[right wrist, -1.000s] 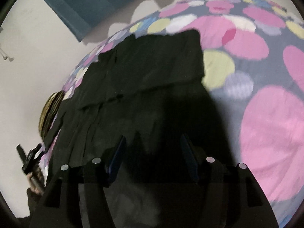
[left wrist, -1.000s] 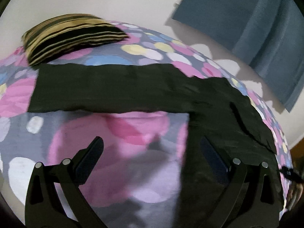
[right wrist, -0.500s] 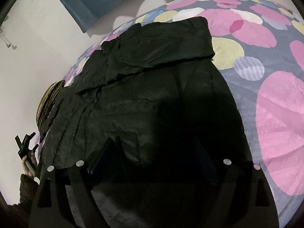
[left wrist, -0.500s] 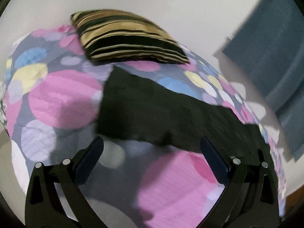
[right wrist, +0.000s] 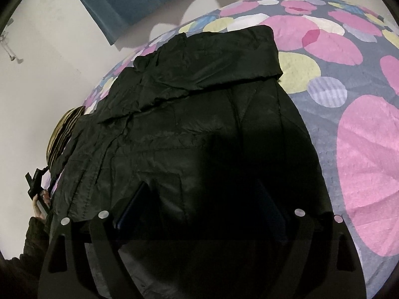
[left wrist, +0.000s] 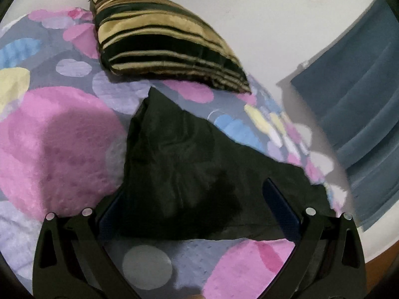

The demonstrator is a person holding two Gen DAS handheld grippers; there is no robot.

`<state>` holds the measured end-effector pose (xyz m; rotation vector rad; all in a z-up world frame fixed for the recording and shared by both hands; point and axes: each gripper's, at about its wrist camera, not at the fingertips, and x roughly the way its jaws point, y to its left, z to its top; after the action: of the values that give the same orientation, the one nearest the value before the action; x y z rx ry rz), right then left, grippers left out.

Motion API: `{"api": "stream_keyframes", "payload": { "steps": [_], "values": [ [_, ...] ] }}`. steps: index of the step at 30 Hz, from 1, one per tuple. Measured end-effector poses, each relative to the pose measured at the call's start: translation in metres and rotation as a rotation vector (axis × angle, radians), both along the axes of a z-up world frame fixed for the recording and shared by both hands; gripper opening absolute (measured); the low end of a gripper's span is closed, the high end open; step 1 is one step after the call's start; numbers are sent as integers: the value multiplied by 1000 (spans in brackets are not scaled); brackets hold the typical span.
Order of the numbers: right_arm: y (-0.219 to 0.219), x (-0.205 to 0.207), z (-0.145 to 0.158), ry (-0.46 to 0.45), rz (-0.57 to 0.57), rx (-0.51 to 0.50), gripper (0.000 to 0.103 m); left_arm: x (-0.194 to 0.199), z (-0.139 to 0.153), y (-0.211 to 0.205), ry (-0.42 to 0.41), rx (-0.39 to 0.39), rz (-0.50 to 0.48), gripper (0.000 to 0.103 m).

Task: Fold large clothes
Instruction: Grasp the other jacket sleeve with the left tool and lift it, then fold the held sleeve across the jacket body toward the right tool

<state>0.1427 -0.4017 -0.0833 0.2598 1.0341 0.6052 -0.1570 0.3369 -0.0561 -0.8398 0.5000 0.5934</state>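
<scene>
Left gripper (left wrist: pixel 197 214) moved to sleeve (left wrist: pixel 179 164) end, jaws wide; right gripper (right wrist: pixel 199 211) just opened over jacket (right wrist: pixel 189 124), nothing held; fabric thin, slippery; pinch sleeve cuff

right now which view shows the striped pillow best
The left wrist view: the pillow lies whole and well lit on the bedspread, beyond the black garment. The right wrist view catches only a sliver at the garment's far left edge.
</scene>
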Motion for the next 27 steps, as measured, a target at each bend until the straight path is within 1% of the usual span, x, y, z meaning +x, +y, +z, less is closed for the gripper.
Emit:
{"api": "stream_keyframes", "payload": {
  "steps": [1,2,4,5,6,8,9,11,13,15,17,20,23,27],
  "values": [
    [0,0,0,-2,-1,1,86,4,0,-1,26,3,-7,101],
    [0,0,-1,-3,-2,2,86,5,0,0,35,1,-10,101],
    [0,0,-1,-6,-4,5,86,4,1,4,36,-32,-5,101],
    [0,0,-1,-7,-5,7,86,3,2,6,30,-50,3,98],
    [-1,0,-1,-8,-5,8,86,0,2,8,27,-73,36,94],
    [-1,0,-1,-9,-5,9,86,-2,1,11,45,-83,71,66],
    [-1,0,-1,-9,-5,9,86,-2,0,13,66,-80,83,58],
    [-2,0,-1,-9,-5,8,86,-2,-1,15,100,-66,91,29],
    [-1,0,-1,-11,-6,4,86,-1,-3,17,108,-81,86,13],
    [-1,0,-1,-13,-8,2,86,0,1,16,95,-83,90,10],
    [0,0,0,-15,-8,0,86,2,11,10,85,-58,85,8],
    [1,0,0,-16,-9,0,86,12,35,-5,49,-12,51,8],
    [0,0,-1,-18,-8,-1,86,33,68,-29,-13,38,-24,8],
    [1,0,-1,-22,-9,-2,86,70,103,-68,-55,95,-141,8]
  ]
}}
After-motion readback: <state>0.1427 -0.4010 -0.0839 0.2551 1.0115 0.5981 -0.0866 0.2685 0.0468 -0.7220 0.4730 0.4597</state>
